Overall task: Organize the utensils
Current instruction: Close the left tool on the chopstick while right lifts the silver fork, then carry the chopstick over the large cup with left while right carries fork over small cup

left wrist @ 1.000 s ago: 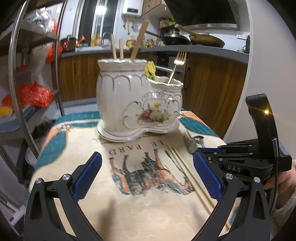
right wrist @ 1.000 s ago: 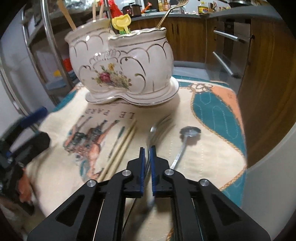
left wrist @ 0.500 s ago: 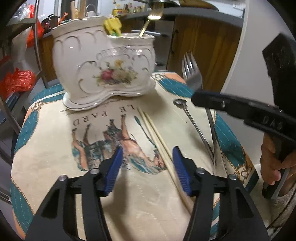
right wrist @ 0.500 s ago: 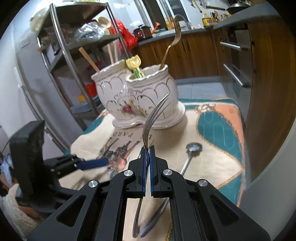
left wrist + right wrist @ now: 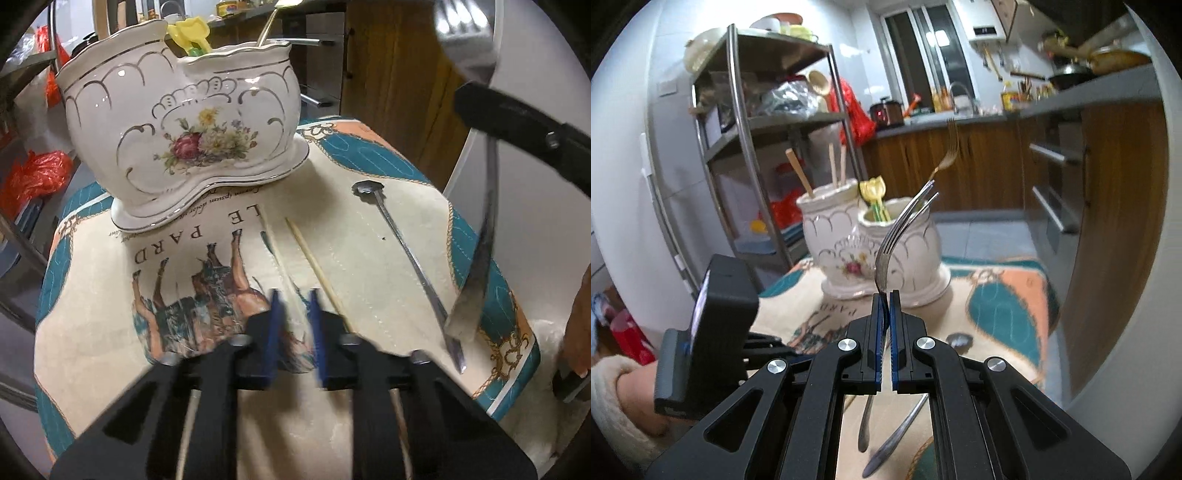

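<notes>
A white floral two-pot utensil holder (image 5: pixel 184 122) (image 5: pixel 871 251) stands at the back of the printed tablecloth. My right gripper (image 5: pixel 885 295) is shut on a silver fork (image 5: pixel 905 225) and holds it tines up, well above the table; the fork also shows in the left wrist view (image 5: pixel 480 236). My left gripper (image 5: pixel 293 295) is low over the cloth, its jaws narrowed around one of two chopsticks (image 5: pixel 314 258), still with a gap between the pads. A long-handled spoon (image 5: pixel 402 251) lies to the right.
The holder has wooden sticks, yellow plastic utensils (image 5: pixel 873 192) and a gold fork (image 5: pixel 947 147) in it. A metal shelf rack (image 5: pixel 750 147) stands to the left. Wooden kitchen cabinets (image 5: pixel 1108 221) run behind and right. The table edge (image 5: pixel 517 398) is near right.
My right gripper has lifted the fork off the cloth and raised it higher. My left gripper has moved forward and down over the chopsticks, and its jaws have closed from wide to narrow.
</notes>
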Demonstrator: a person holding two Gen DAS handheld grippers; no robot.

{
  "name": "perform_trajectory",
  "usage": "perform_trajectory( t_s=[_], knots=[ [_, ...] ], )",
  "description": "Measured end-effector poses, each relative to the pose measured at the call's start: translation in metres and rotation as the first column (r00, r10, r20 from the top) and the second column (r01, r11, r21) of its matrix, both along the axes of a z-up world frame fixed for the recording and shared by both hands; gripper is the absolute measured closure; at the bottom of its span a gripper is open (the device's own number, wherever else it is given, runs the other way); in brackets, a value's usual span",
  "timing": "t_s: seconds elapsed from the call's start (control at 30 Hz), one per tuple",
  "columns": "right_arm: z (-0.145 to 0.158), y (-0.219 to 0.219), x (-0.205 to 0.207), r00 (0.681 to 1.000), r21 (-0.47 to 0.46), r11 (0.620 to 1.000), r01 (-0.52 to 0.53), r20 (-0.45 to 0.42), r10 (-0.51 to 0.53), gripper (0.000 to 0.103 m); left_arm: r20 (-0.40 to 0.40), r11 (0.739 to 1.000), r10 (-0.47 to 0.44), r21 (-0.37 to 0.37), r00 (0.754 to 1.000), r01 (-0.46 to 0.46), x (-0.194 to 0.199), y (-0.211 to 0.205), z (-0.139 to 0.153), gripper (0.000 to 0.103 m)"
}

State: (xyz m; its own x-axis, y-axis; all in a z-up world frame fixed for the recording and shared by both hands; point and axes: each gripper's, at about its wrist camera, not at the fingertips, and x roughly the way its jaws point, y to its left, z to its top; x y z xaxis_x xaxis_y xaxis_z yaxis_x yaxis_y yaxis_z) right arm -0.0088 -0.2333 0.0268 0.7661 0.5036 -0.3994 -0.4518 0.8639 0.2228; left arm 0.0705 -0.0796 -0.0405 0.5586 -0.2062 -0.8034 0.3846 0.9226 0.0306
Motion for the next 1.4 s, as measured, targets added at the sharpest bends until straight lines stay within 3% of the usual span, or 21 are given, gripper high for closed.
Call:
perform_trajectory(
  t_s=[0.23,0.4,0.57,0.63,0.67,0.7,0.8,1.03,1.23,1.4],
  knots=[
    [-0.001,-0.002,0.003,1.0,0.009,1.0,-0.005,-0.006,0.005,0.099,-0.058,0.993,-0.079,0.08,0.995,0.084,-0.003,0.014,0.002,0.096],
    [-0.002,0.002,-0.001,1.0,0.017,1.0,-0.01,0.007,0.01,0.099,-0.047,0.995,-0.056,0.086,0.997,0.06,0.001,0.012,0.001,0.093],
    [-0.002,0.001,-0.003,1.0,0.018,1.0,-0.01,0.013,0.01,0.099,-0.008,0.998,-0.012,0.061,1.0,0.013,0.005,0.015,0.0,0.08],
    [-0.002,0.001,-0.003,1.0,0.019,1.0,-0.007,0.015,0.007,0.099,0.004,0.999,-0.016,0.045,1.0,0.016,0.003,0.017,-0.001,0.082],
    [-0.002,0.001,-0.003,1.0,0.021,1.0,-0.006,0.018,0.005,0.099,0.007,0.999,-0.023,0.039,1.0,0.023,0.002,0.018,-0.001,0.093],
    [-0.001,0.0,-0.004,1.0,0.028,1.0,-0.002,0.027,0.001,0.099,0.009,0.999,-0.035,0.031,0.999,0.034,0.0,0.02,-0.001,0.097],
    [0.0,0.0,-0.005,0.999,0.036,0.999,0.001,0.04,-0.002,0.099,0.03,0.998,-0.052,0.027,0.998,0.051,-0.008,0.025,-0.001,0.099],
    [0.004,0.001,-0.01,0.996,0.042,0.998,0.038,0.084,-0.041,0.099,0.155,0.994,-0.088,-0.054,0.984,0.097,-0.036,0.054,0.017,0.099],
    [0.017,0.009,-0.004,0.992,0.032,0.998,0.054,0.115,-0.057,0.099,0.373,0.979,-0.088,-0.138,0.923,0.149,-0.073,0.095,0.063,0.099],
    [0.028,0.016,0.008,0.989,0.024,0.997,0.066,0.132,-0.069,0.099,0.464,0.963,-0.005,-0.235,0.886,0.129,-0.075,0.125,0.095,0.099]
  ],
)
